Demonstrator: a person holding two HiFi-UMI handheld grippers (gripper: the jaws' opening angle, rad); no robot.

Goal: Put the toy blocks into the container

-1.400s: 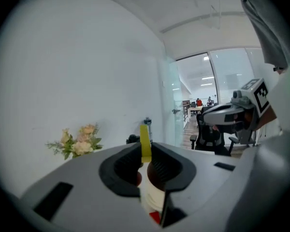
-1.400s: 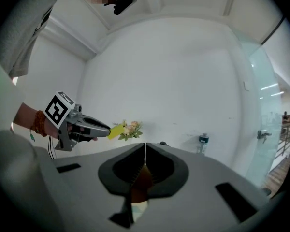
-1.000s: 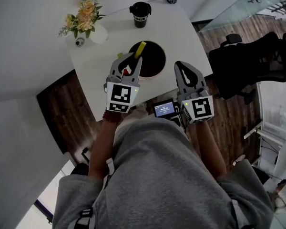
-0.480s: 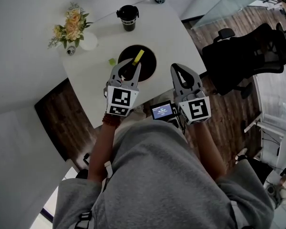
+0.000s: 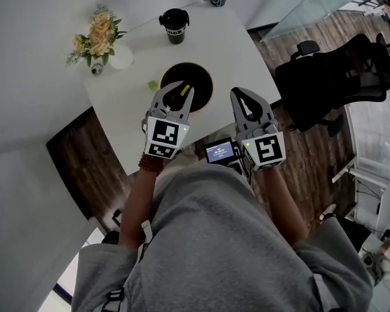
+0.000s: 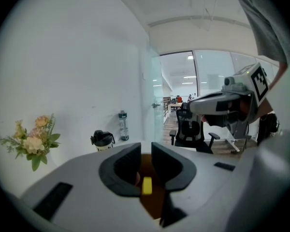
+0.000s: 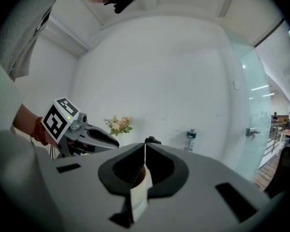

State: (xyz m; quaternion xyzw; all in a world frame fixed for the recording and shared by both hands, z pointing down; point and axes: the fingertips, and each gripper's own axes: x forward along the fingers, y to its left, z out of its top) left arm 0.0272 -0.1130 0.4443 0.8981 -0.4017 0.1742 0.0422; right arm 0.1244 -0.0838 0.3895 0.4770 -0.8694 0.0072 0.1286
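Centre of white table point(image 5: 240, 44): round dark-brown container point(image 5: 203, 77).
Inside container: yellow oblong toy block point(image 5: 184, 90), visible through the gap between the left jaws.
Left of container: small green toy block point(image 5: 153, 84), on the tabletop.
Left gripper point(image 5: 176, 91): over the container's near rim; fingers a narrow gap apart, clamping nothing.
Right gripper point(image 5: 239, 93): just right of the container; fingers together, holding nothing.
Far side: black lidded cup point(image 5: 175, 25), flower bouquet point(image 5: 94, 34).

Down into the container point(image 5: 203, 83) with the yellow block point(image 5: 184, 90)!
Stood tall above the rim a second ago; now lying low inside, beneath the left gripper point(image 5: 175, 91), dipped closer over it.
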